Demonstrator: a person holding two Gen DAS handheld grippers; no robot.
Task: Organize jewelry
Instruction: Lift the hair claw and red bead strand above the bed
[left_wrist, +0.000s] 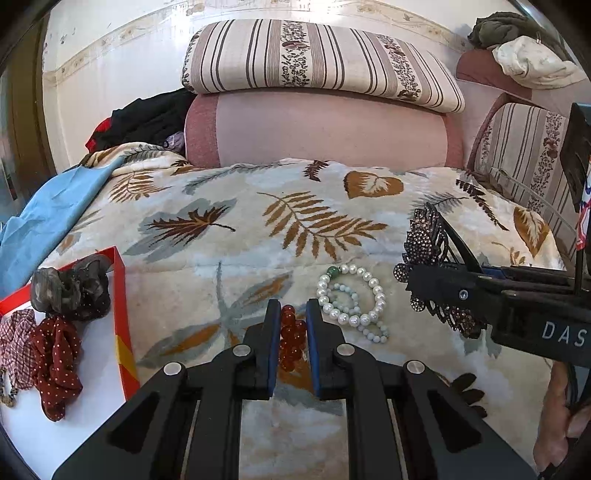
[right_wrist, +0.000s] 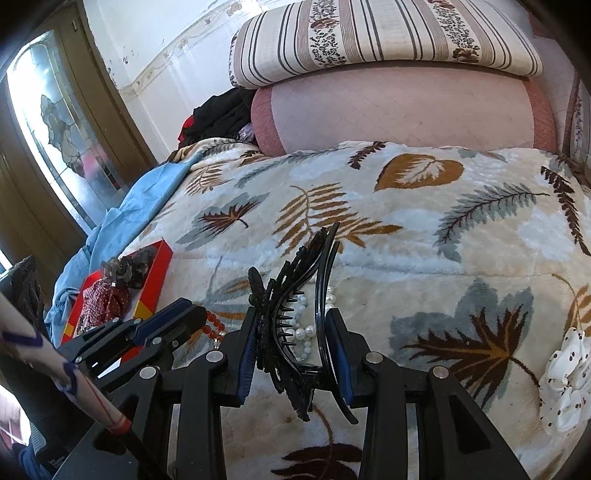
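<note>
My left gripper (left_wrist: 290, 325) has its jaws close around a red bead bracelet (left_wrist: 291, 338) that lies on the leaf-patterned blanket (left_wrist: 258, 221); the pads stand beside the beads with small gaps. My right gripper (right_wrist: 291, 332) is shut on a black rhinestone hair claw (right_wrist: 291, 314), also seen at the right of the left wrist view (left_wrist: 424, 251), held above the blanket. A white pearl bracelet (left_wrist: 351, 295) and a pale bead bracelet (left_wrist: 373, 332) lie between the grippers. A red-rimmed box (left_wrist: 120, 295) at the left holds several scrunchies (left_wrist: 70, 288).
A pink bolster (left_wrist: 314, 129) and a striped pillow (left_wrist: 314, 59) stand at the back. Blue cloth (left_wrist: 48, 221) lies at the left edge. A white dotted scrunchie (right_wrist: 565, 373) lies on the blanket at the right. A glass door (right_wrist: 55, 122) is at the far left.
</note>
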